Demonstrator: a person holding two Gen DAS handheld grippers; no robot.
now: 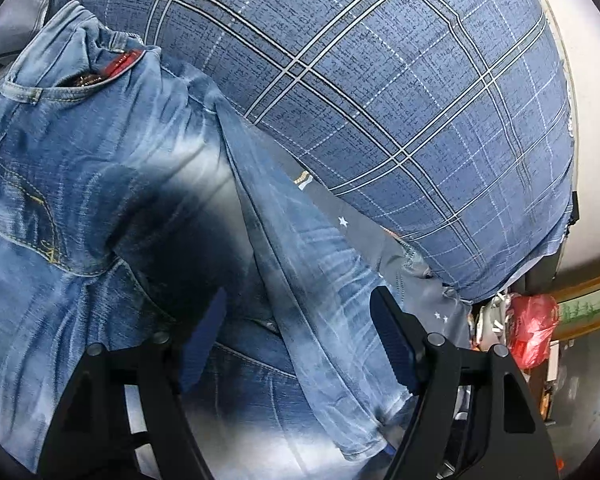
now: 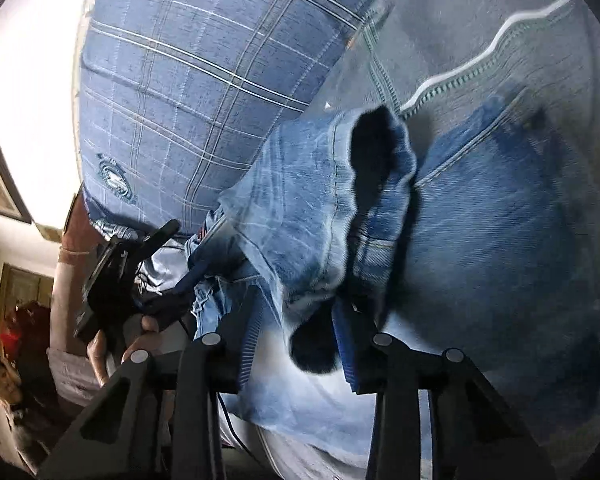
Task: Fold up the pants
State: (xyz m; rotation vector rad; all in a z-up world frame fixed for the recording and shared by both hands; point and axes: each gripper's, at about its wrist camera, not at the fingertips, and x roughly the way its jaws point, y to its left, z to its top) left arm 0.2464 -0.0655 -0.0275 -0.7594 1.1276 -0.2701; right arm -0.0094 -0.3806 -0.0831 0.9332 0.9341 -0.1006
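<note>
Faded blue jeans point(image 1: 100, 168) lie on a blue plaid bed cover point(image 1: 400, 80). In the left wrist view the waistband with a red tag point(image 1: 126, 62) is at upper left, and a folded leg edge point(image 1: 312, 264) runs down between the fingers. My left gripper point(image 1: 296, 344) stands open around that leg fold. In the right wrist view my right gripper point(image 2: 296, 340) is shut on the jeans' leg hem point(image 2: 320, 208), whose cuff opening gapes dark above the fingers. The left gripper point(image 2: 140, 264) shows at the left, held by a hand.
A grey quilt with white stars and a white trim point(image 2: 480, 60) lies under the jeans by the plaid cover. A red plastic bag point(image 1: 534, 328) sits off the bed's edge. A person point(image 2: 4, 384) stands at the lower left of the right wrist view.
</note>
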